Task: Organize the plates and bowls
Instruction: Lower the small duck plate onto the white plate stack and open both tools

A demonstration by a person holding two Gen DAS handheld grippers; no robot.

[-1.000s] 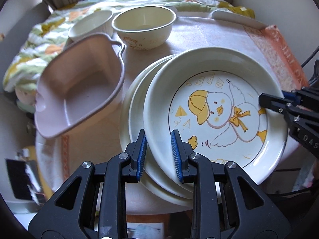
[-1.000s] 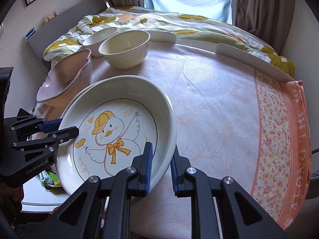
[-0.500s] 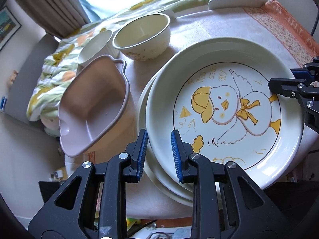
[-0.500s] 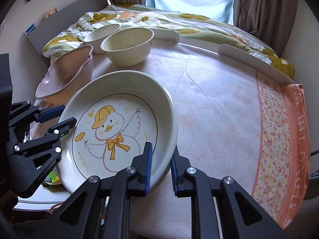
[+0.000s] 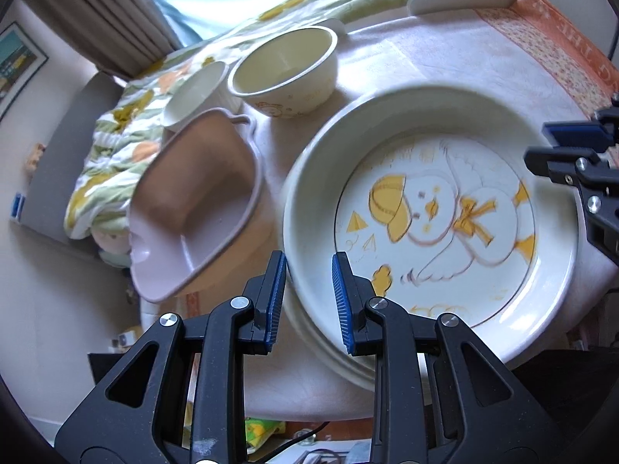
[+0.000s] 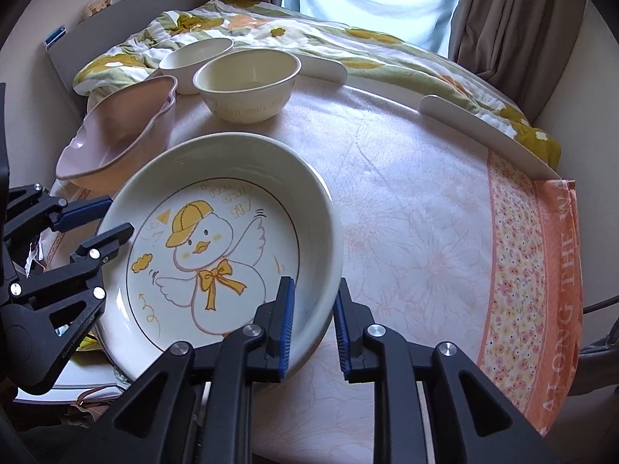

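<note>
A white deep plate with a yellow duck drawing [image 5: 433,208] [image 6: 216,247] lies on top of a stack of white plates [image 5: 329,352] at the table's near-left edge. My left gripper [image 5: 307,301] straddles the duck plate's left rim, jaws open around it. My right gripper [image 6: 313,324] straddles its right rim, jaws open, not pinching. A pink leaf-shaped bowl [image 5: 197,201] [image 6: 120,139], a cream bowl [image 5: 286,69] [image 6: 247,81] and a small white bowl [image 5: 193,92] [image 6: 193,56] stand behind the plates.
The round table [image 6: 425,212] has a pale floral cloth with an orange patterned border [image 6: 541,270] on the right. White curved edge guards [image 6: 483,127] line its far rim. A flowered quilt [image 6: 348,46] lies beyond. Clutter [image 5: 263,429] sits below the table's left edge.
The duck plate has settled squarely over the plate stack, hiding most of it. Both grippers' jaws have widened around the rim. The left gripper's view has tilted and shifted left.
</note>
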